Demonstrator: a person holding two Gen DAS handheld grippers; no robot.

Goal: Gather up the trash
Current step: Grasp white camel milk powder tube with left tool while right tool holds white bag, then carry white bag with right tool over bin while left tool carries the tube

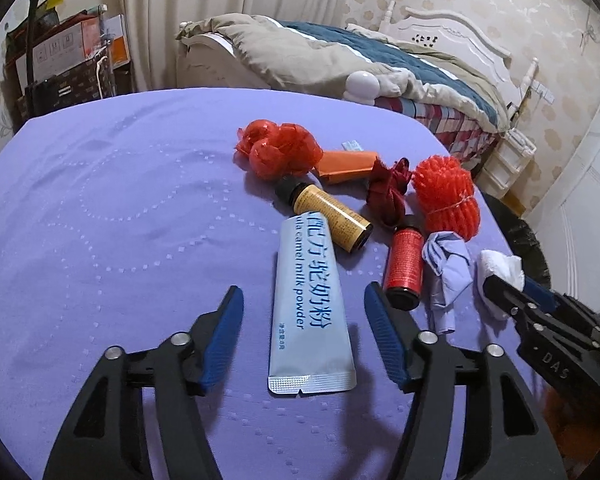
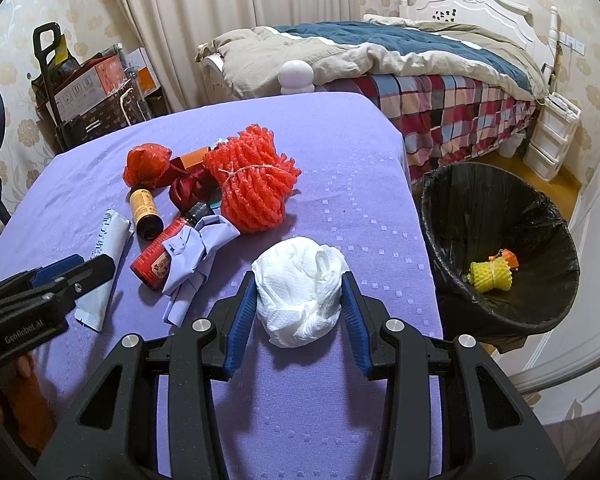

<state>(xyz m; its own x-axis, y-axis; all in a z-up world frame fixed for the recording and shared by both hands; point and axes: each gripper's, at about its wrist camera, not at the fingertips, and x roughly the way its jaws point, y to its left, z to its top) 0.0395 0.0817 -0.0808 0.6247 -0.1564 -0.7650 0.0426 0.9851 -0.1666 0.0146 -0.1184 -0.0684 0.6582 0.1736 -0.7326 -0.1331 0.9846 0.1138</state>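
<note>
Only the right wrist view is showing the black-lined trash bin beside the table, with a yellow foam net lying inside. There the right gripper is pinching a crumpled white paper wad between its ribbed blue pads, near the edge of the quilted purple tablecloth. The left wrist view is showing the left gripper spread wide, straddling a flat, glossy milk powder sachet without touching it. A bristly red foam net is sitting behind two small cylindrical bottles.
</note>
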